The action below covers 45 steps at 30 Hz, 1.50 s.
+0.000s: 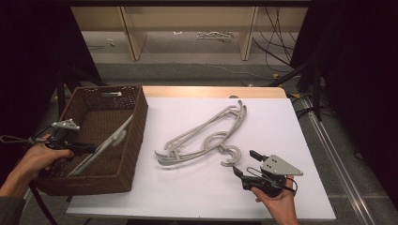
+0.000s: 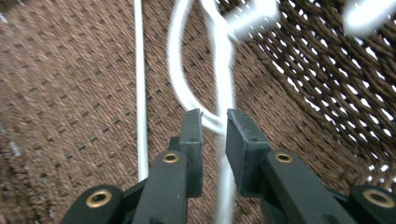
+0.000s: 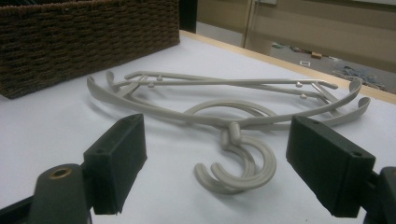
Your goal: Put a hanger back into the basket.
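Left gripper (image 1: 94,149): we see it at nine o'clock, reaching into the basket (image 1: 136,129), jaws at a narrow gap with the thin bar of a pale hanger (image 2: 223,70) between them; we cannot tell whether the pads press it.
Hanger in basket (image 1: 105,147): leans on the right wall.
Right gripper (image 1: 244,163): at five o'clock on the table (image 1: 187,197), jaws wide apart, holding nothing.
Hangers on table (image 1: 206,136): two stacked at the centre, hooks (image 3: 238,170) just ahead of the right gripper.

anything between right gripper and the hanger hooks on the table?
Nothing: bare white table between the open right gripper and the hanger hooks, per the right gripper view.
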Tool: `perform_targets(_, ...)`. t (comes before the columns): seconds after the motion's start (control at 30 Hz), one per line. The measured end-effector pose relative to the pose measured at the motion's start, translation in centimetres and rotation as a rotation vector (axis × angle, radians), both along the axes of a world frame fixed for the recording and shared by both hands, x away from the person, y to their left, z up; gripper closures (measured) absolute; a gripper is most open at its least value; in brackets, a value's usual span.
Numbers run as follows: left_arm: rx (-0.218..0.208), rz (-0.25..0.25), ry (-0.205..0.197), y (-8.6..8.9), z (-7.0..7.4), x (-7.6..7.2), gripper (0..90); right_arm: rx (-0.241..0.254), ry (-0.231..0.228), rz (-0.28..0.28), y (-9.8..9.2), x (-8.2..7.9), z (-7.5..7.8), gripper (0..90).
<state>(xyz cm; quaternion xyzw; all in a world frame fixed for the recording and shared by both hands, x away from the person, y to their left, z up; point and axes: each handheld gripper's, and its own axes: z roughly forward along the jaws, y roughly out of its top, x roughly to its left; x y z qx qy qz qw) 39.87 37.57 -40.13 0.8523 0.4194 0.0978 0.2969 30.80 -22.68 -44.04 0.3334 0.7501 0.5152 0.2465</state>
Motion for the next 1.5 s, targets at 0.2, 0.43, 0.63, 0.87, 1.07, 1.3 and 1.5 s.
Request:
perform_targets(0.2, -0.092, 0.084, -0.076, -0.6, 1.9, -0.2, 53.7, -0.005, -0.019, -0.001, -0.1, 0.1, 0.0, 21.1)
perform_targets(0.43, -0.196, 0.178, -0.202, -2.4, 4.5, -0.9, 34.1, -0.001, 0.004, -0.001, -0.1, 0.0, 0.0, 21.1)
perform_targets(0.63, -0.285, 0.181, -0.277, -4.9, 5.7, -2.2, 30.5, -0.007, -0.018, -0.001, -0.1, 0.1, 0.0, 21.1)
perform_targets(0.87, -0.345, 0.139, -0.324, -8.2, 6.3, -3.7, 24.5, -0.003, -0.021, 0.000, -0.1, 0.1, 0.1, 21.0)
perform_targets(1.07, -0.409, 0.104, -0.400, -11.5, 6.3, -4.9, 24.4, 0.014, -0.007, -0.005, -0.1, 0.0, 0.1, 21.0)
perform_targets(1.3, -0.446, 0.059, -0.443, -15.3, 4.9, -5.7, 22.6, 0.015, -0.019, 0.005, -0.1, 0.1, 0.1, 20.8)
perform_targets(1.5, -0.440, 0.018, -0.452, -18.4, 1.8, -7.3, 20.8, 0.048, -0.016, -0.019, -0.6, -0.2, 0.3, 18.4)
